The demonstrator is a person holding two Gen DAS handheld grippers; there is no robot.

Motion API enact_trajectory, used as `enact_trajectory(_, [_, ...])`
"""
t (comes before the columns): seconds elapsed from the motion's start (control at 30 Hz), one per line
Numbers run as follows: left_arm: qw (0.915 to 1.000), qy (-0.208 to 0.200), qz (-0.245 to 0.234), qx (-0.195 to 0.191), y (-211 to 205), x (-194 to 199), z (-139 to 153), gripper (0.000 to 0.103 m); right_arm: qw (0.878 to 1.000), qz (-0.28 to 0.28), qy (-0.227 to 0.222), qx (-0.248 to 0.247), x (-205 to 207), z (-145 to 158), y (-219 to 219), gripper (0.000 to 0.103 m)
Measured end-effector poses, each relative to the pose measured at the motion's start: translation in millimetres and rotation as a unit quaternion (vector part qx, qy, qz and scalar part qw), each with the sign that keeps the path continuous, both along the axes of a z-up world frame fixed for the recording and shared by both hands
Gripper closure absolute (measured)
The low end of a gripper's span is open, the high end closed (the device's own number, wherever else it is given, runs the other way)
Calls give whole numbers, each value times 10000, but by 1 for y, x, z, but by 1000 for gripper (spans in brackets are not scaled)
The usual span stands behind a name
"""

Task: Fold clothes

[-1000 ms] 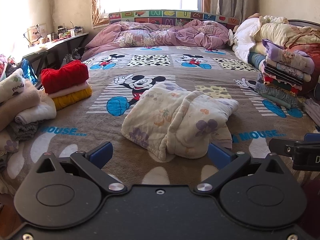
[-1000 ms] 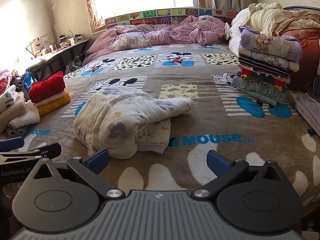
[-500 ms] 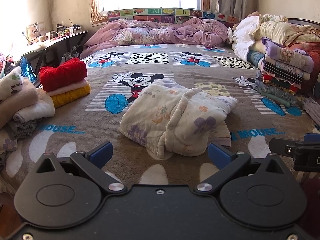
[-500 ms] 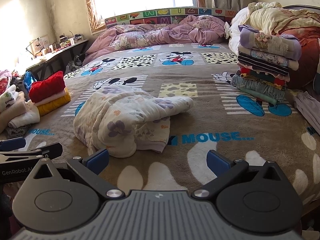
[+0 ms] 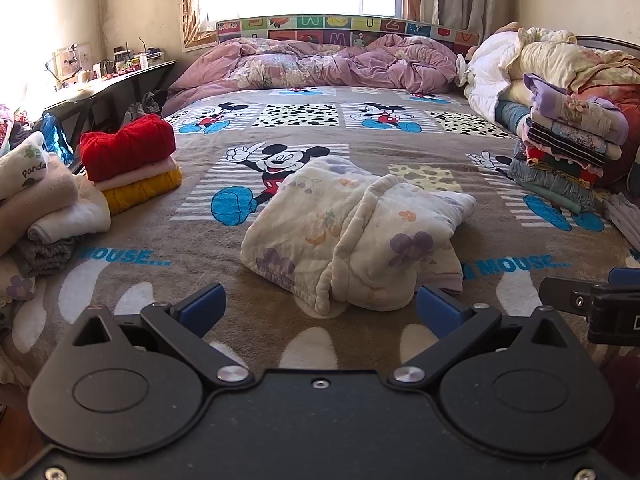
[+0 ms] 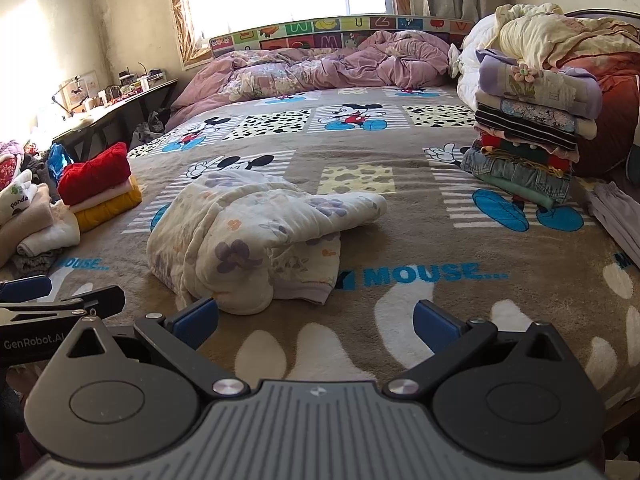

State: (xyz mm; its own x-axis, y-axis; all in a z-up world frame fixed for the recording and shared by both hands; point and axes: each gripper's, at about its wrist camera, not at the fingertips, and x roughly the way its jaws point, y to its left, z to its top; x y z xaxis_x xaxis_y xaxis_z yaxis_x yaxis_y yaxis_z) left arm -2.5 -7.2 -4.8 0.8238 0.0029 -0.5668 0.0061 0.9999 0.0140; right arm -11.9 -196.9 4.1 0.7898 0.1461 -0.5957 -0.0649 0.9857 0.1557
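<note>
A cream floral padded garment (image 5: 352, 236) lies loosely folded in a bundle on the brown Mickey Mouse blanket (image 5: 200, 256), just ahead of both grippers. It also shows in the right wrist view (image 6: 248, 236), left of centre. My left gripper (image 5: 320, 308) is open and empty, close in front of the bundle's near edge. My right gripper (image 6: 316, 320) is open and empty, its left finger next to the bundle's near corner. The right gripper shows at the right edge of the left wrist view (image 5: 592, 304).
A red, pink and yellow folded stack (image 5: 132, 164) and a beige stack (image 5: 44, 204) sit at the left. A tall folded stack (image 6: 528, 128) stands at the right by heaped bedding (image 6: 560, 36). A purple duvet (image 5: 320, 64) lies at the headboard. A desk (image 5: 104, 88) stands left of the bed.
Both grippers have drifted slightly, so the bundle sits a little lower and nearer in both views. Both stay open and empty; the garment has not moved.
</note>
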Motion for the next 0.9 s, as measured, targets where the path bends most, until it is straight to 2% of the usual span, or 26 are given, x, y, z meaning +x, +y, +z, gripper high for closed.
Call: enact_trajectory(0.9, [10000,53,-27,-11,2,3,-1,0,10000,22,5,27,-1,-2,0,0])
